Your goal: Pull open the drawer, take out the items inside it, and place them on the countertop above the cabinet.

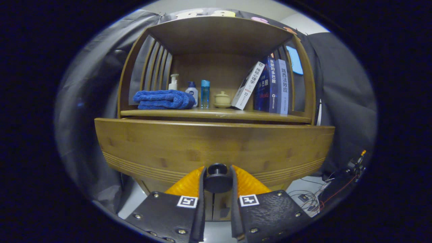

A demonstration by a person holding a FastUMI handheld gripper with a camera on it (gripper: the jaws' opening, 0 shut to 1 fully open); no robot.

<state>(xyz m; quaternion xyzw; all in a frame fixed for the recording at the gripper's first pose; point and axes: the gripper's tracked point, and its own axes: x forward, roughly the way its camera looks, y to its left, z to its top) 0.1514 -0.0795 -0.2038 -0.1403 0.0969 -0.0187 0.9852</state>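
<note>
1. Tongs [217, 179]: the two fingers stand narrowly apart, closed in on the dark round drawer knob [217, 178], one finger on each side of it. Both appear to press on the knob, so the grip looks made.
2. Drawer front [216, 148]: the broad wooden panel just beyond the fingertips, carrying the knob at its lower middle. Its contents are hidden, and how far out it stands cannot be told.
3. Countertop [216, 114]: the wooden ledge above and beyond the tongs, the goal for the items. It already bears a folded blue towel [164, 99], a white pump bottle [173, 82], a second small bottle [192, 90], a blue bottle [205, 93], a lidded pot [222, 98] and a row of books [270, 86].
4. Step in hand, as judged: pulling the drawer open.
5. Good practice: keep both fingers firm behind the knob's head, draw straight back along the drawer's run, avoid lifting or twisting, and move steadily so the knob does not slip free.
</note>
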